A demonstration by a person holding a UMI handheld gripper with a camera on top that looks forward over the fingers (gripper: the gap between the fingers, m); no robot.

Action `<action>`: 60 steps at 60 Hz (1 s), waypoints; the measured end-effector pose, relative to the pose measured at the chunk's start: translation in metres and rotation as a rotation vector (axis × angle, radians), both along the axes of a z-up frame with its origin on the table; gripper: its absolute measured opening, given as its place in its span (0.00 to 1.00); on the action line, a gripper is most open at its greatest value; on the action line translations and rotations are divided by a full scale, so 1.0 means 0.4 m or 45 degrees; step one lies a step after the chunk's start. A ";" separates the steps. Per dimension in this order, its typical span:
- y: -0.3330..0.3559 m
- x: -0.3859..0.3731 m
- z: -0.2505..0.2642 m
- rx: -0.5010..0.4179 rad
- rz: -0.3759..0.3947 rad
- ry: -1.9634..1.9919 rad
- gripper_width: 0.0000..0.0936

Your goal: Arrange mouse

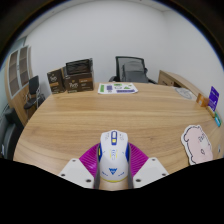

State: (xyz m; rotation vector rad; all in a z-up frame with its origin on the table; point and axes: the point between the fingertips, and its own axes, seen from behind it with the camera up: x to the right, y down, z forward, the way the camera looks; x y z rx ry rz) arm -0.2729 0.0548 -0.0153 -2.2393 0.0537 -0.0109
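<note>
A white mouse (pixel 112 153) with blue and yellow markings sits between my two fingers, its nose pointing away over the wooden table (pixel 110 115). My gripper (pixel 112 166) is shut on the mouse: both magenta pads (pixel 90 158) press against its sides. I cannot tell whether the mouse rests on the table or is held just above it.
A white cartoon-shaped mat (pixel 199 144) lies on the table to the right. A flat printed sheet (pixel 118 89) lies at the far edge. A small purple box (pixel 213 97) stands far right. Cardboard boxes (pixel 78 76) and an office chair (pixel 131 68) stand beyond the table.
</note>
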 end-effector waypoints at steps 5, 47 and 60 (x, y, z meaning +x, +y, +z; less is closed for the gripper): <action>-0.005 0.000 0.004 -0.049 -0.034 0.021 0.36; -0.089 0.761 0.016 -0.155 -0.130 -0.003 0.37; -0.085 0.760 0.012 -0.117 -0.049 0.048 0.58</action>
